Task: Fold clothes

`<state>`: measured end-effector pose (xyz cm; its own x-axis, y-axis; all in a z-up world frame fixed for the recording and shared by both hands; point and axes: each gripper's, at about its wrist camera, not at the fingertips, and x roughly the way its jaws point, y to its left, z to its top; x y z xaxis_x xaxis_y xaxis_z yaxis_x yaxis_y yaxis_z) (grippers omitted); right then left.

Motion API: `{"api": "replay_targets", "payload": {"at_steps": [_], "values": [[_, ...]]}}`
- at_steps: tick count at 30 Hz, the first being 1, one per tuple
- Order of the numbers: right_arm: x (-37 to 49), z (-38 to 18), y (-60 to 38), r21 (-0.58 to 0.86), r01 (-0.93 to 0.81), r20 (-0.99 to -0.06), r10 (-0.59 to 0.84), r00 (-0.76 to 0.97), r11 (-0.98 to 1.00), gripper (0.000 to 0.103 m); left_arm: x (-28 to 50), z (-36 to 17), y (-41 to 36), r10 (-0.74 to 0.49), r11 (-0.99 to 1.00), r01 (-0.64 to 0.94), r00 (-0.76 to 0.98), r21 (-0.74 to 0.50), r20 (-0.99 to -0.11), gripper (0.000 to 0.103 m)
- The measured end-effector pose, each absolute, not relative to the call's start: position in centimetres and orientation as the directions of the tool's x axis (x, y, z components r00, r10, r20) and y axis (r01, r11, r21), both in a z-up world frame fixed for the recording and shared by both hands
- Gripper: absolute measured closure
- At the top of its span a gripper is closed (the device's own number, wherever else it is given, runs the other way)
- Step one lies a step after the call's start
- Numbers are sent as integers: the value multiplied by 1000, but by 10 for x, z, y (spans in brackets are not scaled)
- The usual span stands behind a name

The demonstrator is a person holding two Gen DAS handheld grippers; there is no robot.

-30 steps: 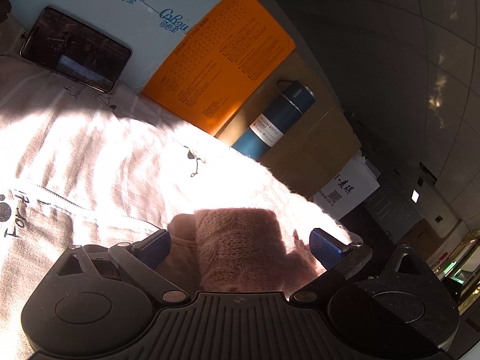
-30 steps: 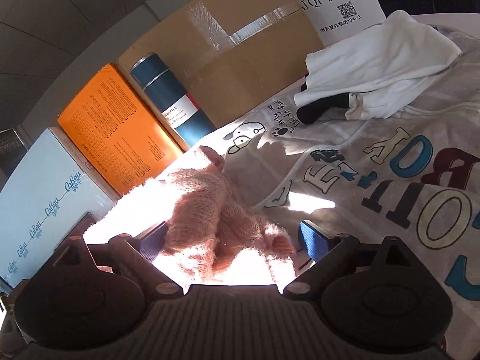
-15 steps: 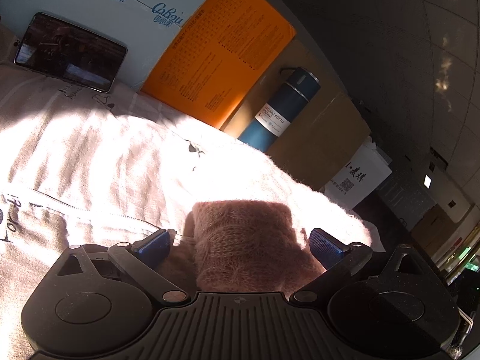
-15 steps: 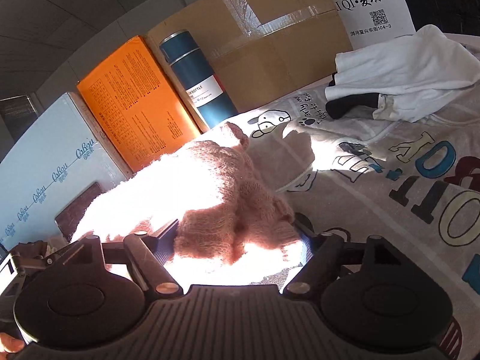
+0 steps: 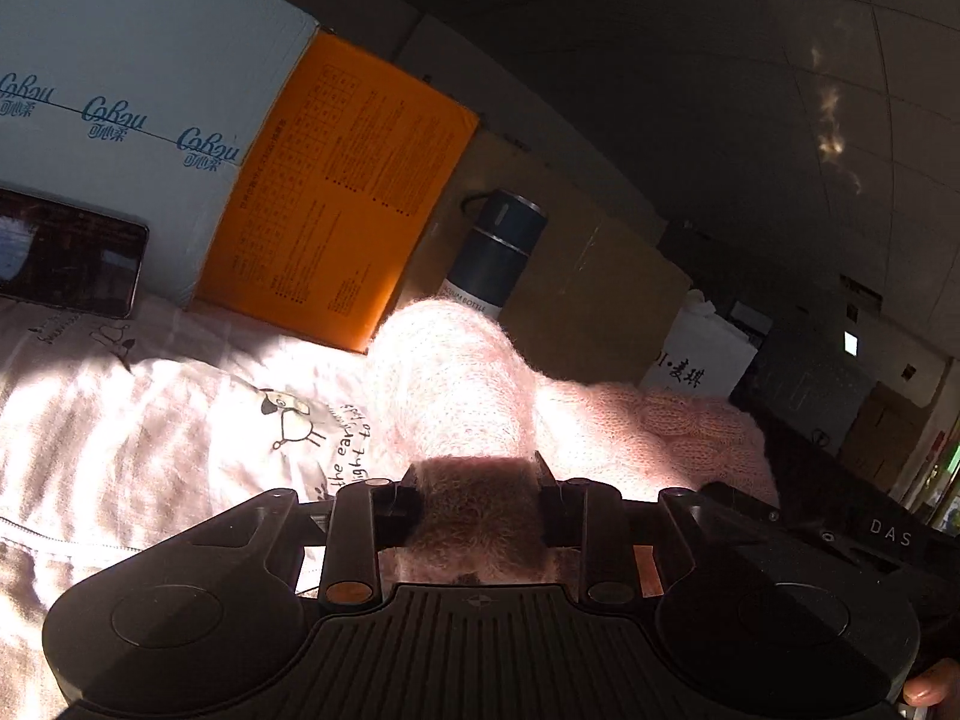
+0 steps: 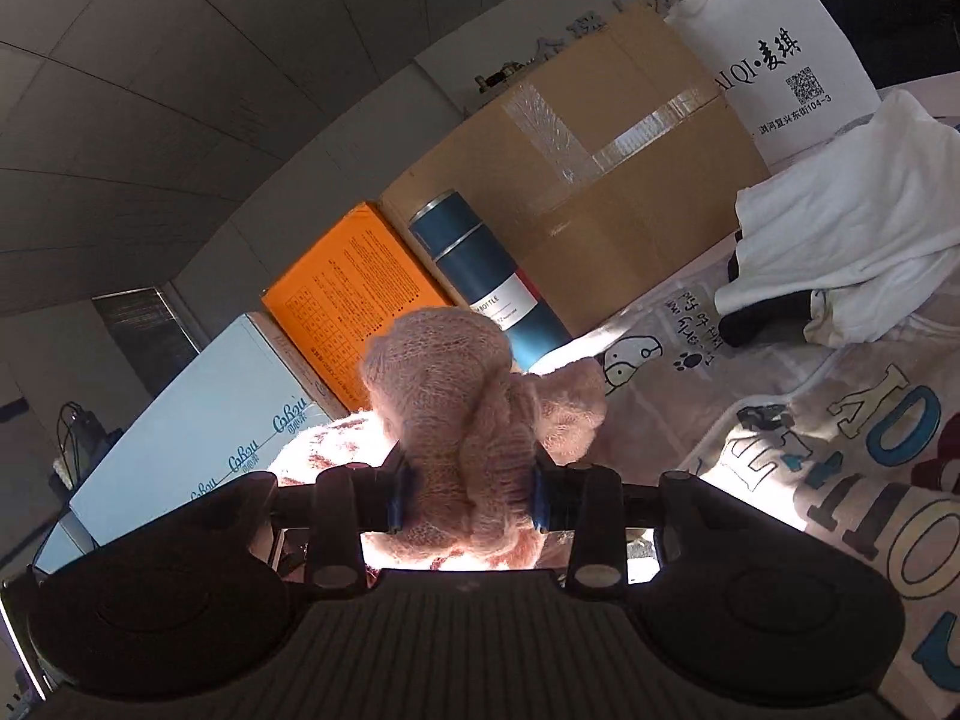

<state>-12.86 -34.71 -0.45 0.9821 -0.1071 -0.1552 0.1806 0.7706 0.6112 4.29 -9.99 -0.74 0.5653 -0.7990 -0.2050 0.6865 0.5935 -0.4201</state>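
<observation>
A fuzzy pink knitted sweater (image 5: 456, 384) is pinched by both grippers. My left gripper (image 5: 477, 495) is shut on a bunched fold of it, and the rest of the knit spreads to the right over the printed bed sheet (image 5: 150, 420). In the right wrist view my right gripper (image 6: 468, 495) is shut on another bunch of the same sweater (image 6: 456, 396), lifted above the printed sheet (image 6: 810, 480). The fingertips are buried in the knit.
Along the back stand a pale blue box (image 5: 120, 96), an orange box (image 5: 342, 192), a blue bottle (image 6: 486, 282), a cardboard box (image 6: 600, 180) and a white bag (image 6: 792, 60). A phone (image 5: 66, 258) leans on the blue box. White clothing (image 6: 852, 228) lies at the right.
Both grippers have shut on the pink sweater and lifted the bunched knit off the sheet; a second ago both were open around it.
</observation>
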Motion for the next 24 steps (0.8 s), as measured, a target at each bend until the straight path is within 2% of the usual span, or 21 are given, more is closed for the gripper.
{"api": "replay_targets", "payload": {"at_steps": [8,12,18,22,24], "values": [[-145,21,-410,513,309,-70,-320,945,801,69,42,21,-204,-843,534,792,523,-297,-121,74],[-151,16,-442,457,434,-46,-467,883,776,69,40,17,-268,-860,511,823,490,-250,-143,75],[-153,-4,-477,499,546,-24,-619,785,673,69,40,5,-343,-873,484,855,458,-186,-167,75],[-150,-12,-492,508,626,-57,-702,710,592,69,40,-3,-381,-883,460,879,438,-125,-168,75],[-144,-15,-498,485,689,-122,-739,663,538,69,44,-9,-397,-879,459,879,431,-124,-203,75]]}}
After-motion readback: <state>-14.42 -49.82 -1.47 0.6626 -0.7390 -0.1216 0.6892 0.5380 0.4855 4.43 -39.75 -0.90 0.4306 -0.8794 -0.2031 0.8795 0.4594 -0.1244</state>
